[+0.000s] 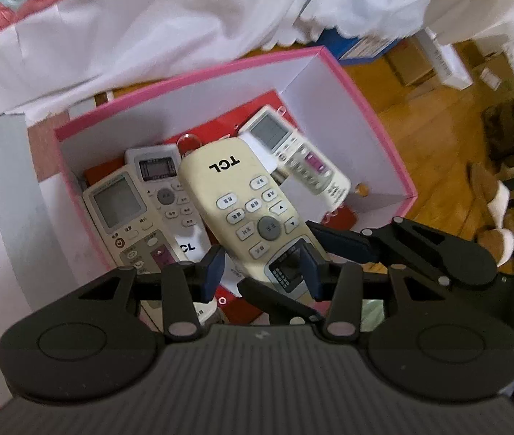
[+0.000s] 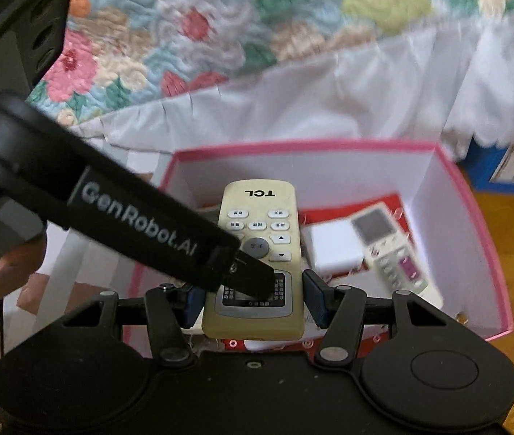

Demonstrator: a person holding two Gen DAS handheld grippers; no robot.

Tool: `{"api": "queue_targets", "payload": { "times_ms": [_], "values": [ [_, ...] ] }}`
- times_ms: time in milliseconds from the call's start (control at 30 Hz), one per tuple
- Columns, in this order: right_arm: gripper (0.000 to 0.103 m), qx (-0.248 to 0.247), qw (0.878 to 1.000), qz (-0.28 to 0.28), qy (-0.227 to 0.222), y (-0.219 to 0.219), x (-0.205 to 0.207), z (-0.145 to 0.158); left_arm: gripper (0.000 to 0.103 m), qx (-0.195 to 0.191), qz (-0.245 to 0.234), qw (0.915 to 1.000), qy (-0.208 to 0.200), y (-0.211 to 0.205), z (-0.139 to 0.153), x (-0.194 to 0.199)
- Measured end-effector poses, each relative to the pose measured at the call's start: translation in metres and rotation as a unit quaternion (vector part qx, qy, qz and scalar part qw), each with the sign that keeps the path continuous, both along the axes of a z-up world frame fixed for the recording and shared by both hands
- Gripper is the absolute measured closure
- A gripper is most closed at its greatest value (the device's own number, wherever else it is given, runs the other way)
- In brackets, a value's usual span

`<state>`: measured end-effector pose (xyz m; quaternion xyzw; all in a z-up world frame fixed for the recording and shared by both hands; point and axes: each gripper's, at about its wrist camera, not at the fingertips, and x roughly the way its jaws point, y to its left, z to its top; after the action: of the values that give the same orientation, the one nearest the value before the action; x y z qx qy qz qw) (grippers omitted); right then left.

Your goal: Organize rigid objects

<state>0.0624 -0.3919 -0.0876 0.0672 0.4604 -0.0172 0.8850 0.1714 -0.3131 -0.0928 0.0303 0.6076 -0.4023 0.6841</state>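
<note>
Black linkage and blue pads of the right gripper [image 2: 253, 302] fill the foreground, its jaws standing narrowly either side of the cream TCL remote [image 2: 257, 250] at its display end; the pad on the picture's left looks to touch it, while a sliver of gap shows at the other, so whether the hold is firm I cannot tell. The left gripper [image 1: 262, 275] also brackets that end, its jaws part open; one finger crosses over the remote's display. That remote hangs tilted over the pink box [image 1: 376, 116], above three other remotes [image 1: 119, 210] lying inside. Likely trouble: two grippers crowding one end may lever the remote loose, dropping it askew onto those below; the box's thin wall could also be knocked.
</note>
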Motion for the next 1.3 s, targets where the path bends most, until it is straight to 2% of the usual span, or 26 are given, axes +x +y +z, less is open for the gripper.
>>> {"api": "queue_targets", "payload": {
  "times_ms": [167,200,233,267,300,400,633,700,833,1133,1300],
  "values": [
    [0.041,0.008,0.999,0.013,0.041,-0.001,0.010,-0.017,0.059,0.025,-0.001,0.9995,0.016,-0.007,-0.020,-0.002],
    [0.041,0.007,0.999,0.018,0.051,0.000,0.011,-0.020,0.056,0.029,-0.002,0.9994,0.018,-0.009,-0.024,-0.002],
    [0.039,0.000,0.998,0.022,0.057,0.002,0.012,-0.022,0.053,0.030,-0.006,0.9995,0.012,-0.010,-0.025,-0.003],
    [0.031,-0.014,0.998,0.022,0.060,0.004,0.011,-0.021,0.047,0.033,-0.011,0.9994,-0.006,-0.010,-0.023,-0.007],
    [0.028,-0.028,0.998,0.020,0.058,0.006,0.008,-0.020,0.045,0.037,-0.014,0.9989,-0.027,-0.009,-0.020,-0.011],
    [0.027,-0.043,0.998,0.022,0.033,0.011,-0.006,-0.006,0.040,0.043,-0.010,0.9960,-0.077,0.004,0.001,-0.023],
    [0.027,-0.061,0.997,0.030,-0.035,0.036,-0.034,0.017,0.033,0.038,0.026,0.9919,-0.119,0.056,0.046,-0.042],
    [0.027,-0.062,0.996,0.031,-0.052,0.042,-0.043,0.021,0.026,0.038,0.043,0.9892,-0.135,0.073,0.057,-0.051],
    [0.027,-0.043,0.996,0.025,-0.078,0.051,-0.055,0.028,0.018,0.037,0.062,0.9825,-0.172,0.105,0.078,-0.073],
    [0.027,-0.041,0.991,0.047,-0.120,0.087,-0.085,0.067,0.012,0.062,0.144,0.9662,-0.205,0.176,0.109,-0.112],
    [0.026,-0.047,0.989,0.052,-0.129,0.103,-0.101,0.089,0.008,0.082,0.208,0.9513,-0.212,0.206,0.115,-0.128]
  ]
}}
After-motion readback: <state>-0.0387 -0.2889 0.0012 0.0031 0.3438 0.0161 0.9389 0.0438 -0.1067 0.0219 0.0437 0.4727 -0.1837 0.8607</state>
